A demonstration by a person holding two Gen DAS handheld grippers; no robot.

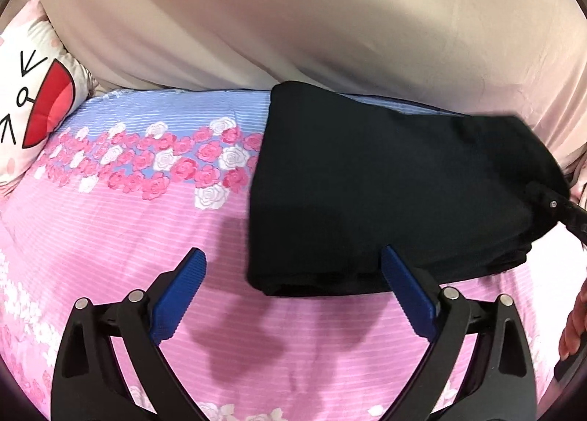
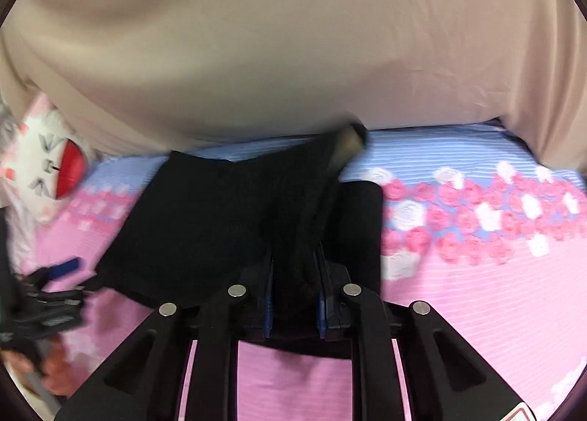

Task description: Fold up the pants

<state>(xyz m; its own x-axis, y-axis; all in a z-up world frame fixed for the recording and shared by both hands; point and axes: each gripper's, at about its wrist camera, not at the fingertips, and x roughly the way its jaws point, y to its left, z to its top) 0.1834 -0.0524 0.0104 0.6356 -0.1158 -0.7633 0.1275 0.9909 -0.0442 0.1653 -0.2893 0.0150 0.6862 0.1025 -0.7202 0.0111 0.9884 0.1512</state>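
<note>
The pants, black and partly folded, lie on the pink floral bedsheet. Nearest, the right gripper pinches a raised fold of them between its blue pads. The left gripper hangs spread wide at their near edge, holding nothing. Beyond the pants hangs a beige curtain, and a cartoon pillow lies to their left.

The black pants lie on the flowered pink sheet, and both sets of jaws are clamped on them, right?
Not quite. Only the right gripper is clamped on the black pants; the left wrist view shows the left gripper with jaws wide apart, holding nothing. The pants do lie on the flowered pink sheet.
</note>
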